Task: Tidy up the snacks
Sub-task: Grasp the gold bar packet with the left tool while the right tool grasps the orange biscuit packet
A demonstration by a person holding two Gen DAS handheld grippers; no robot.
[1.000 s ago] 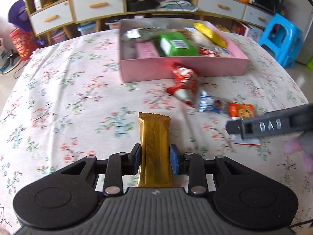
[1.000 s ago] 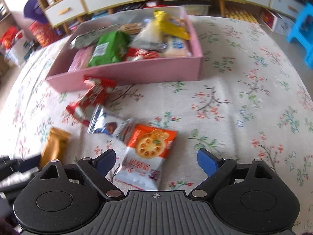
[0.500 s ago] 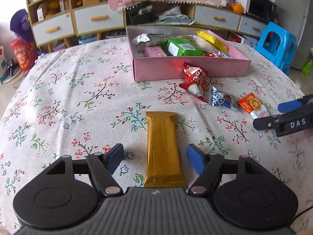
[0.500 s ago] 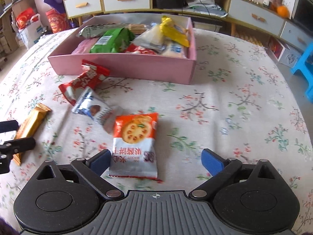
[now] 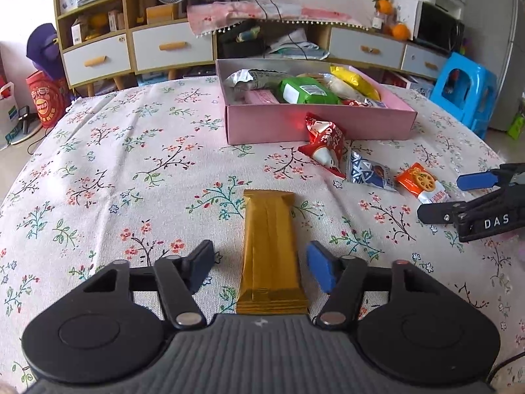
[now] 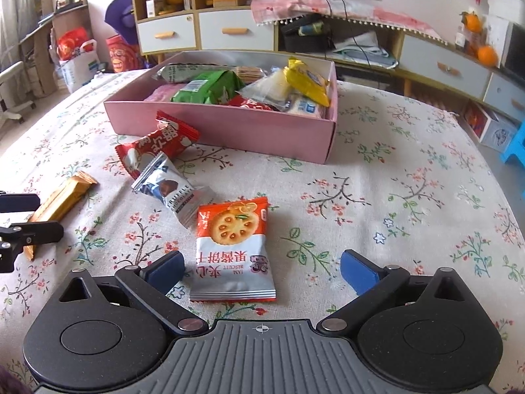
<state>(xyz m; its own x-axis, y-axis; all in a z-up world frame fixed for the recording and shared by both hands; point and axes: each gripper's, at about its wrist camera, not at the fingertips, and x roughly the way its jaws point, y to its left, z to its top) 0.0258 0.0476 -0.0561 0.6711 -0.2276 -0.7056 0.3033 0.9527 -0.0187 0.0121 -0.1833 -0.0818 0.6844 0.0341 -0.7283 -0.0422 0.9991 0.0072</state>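
Observation:
A gold snack bar [image 5: 270, 249] lies on the floral cloth between the fingers of my open left gripper [image 5: 261, 271], not touched by either pad. It also shows in the right wrist view [image 6: 62, 197]. My right gripper [image 6: 261, 271] is open, with an orange biscuit packet [image 6: 233, 246] lying between its fingers; the packet also shows in the left wrist view [image 5: 421, 182]. A pink box [image 5: 315, 124] holding several snacks stands further back. A red packet [image 6: 157, 142] and a blue-and-white truffle packet [image 6: 170, 190] lie in front of the box.
The round table's floral cloth [image 5: 115, 180] reaches to the edge on all sides. A blue plastic stool [image 5: 466, 92] stands at the right. Drawer cabinets [image 5: 170, 46] and shelves line the back wall. Red bags [image 6: 121, 54] stand on the floor at the left.
My left gripper has opened and let go of the gold bar, which now lies on the cloth. Both grippers have drawn back and risen; the right one stayed open.

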